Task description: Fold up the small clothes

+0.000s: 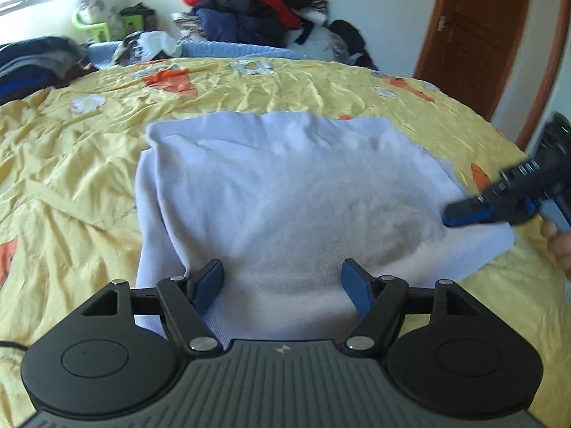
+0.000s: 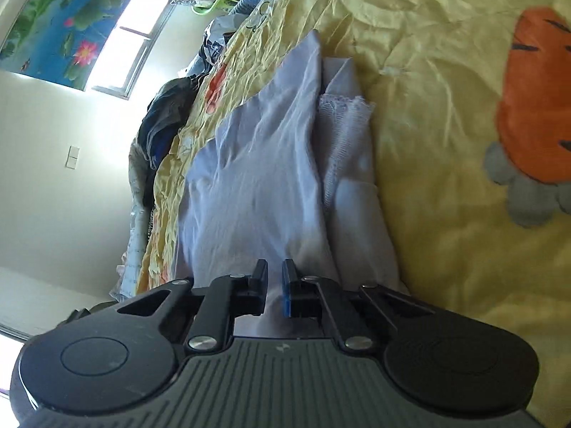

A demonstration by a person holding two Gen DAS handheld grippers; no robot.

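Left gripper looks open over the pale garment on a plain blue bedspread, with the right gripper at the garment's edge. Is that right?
Not quite: the bedspread is yellow with orange and white figures, not plain blue, as the left wrist view shows. The rest holds: the left gripper is open over the pale garment, and the right gripper is at its edge.

Soft matt knit garment (image 1: 285, 192) on glossy, crinkled cloth bedspread (image 1: 71, 164)
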